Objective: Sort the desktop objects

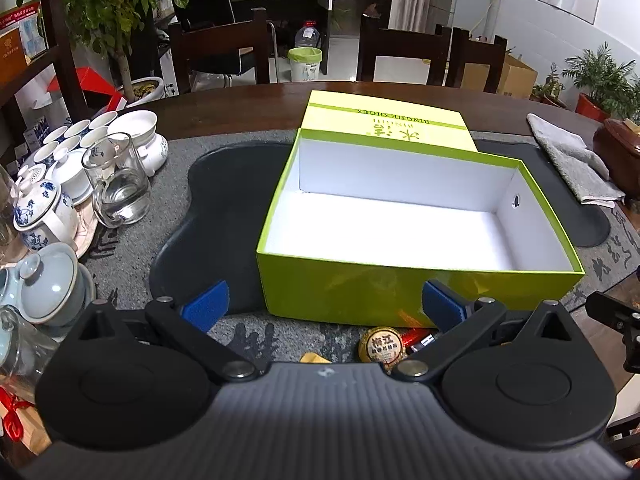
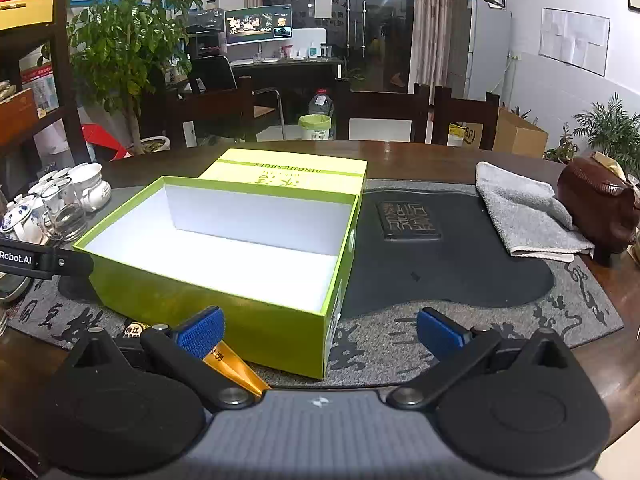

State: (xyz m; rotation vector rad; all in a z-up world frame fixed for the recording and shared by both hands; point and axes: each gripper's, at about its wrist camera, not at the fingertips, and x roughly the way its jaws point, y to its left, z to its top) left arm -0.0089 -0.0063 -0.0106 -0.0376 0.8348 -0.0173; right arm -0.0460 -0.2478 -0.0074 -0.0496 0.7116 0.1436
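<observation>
- I see the lime-green shoe box (image 1: 416,288) lying open on the bench, glossy card outside and matt white inside; nothing lies in it.
- Its lid (image 1: 384,124), printed with green lettering, lies flat behind it, tucked under the far wall.
- The small things sit on the grey felt mat (image 1: 132,248) against the near wall of the box: a round gold foil-wrapped puck with a printed label (image 1: 380,346), and a red lighter (image 1: 414,336) touching it.
- From the right wrist view a long gold wedge-shaped packet (image 2: 236,368) lies by the box's near corner, partly behind a blue pad.
- My left gripper (image 1: 324,306) hangs with jaws wide and empty, ribbed blue pads facing the box front.
- My right gripper (image 2: 320,332) is likewise spread wide, holding nothing.
- The mat carries black brush characters around a smooth dark inset tray (image 2: 452,276).
- On the left stand blue-and-white porcelain teaware (image 1: 40,204) and a clear glass pitcher (image 1: 116,184) with a little water.
- On the right, a folded grey towel (image 2: 524,216) rests beside a brown carved wooden piece (image 2: 600,200).
</observation>
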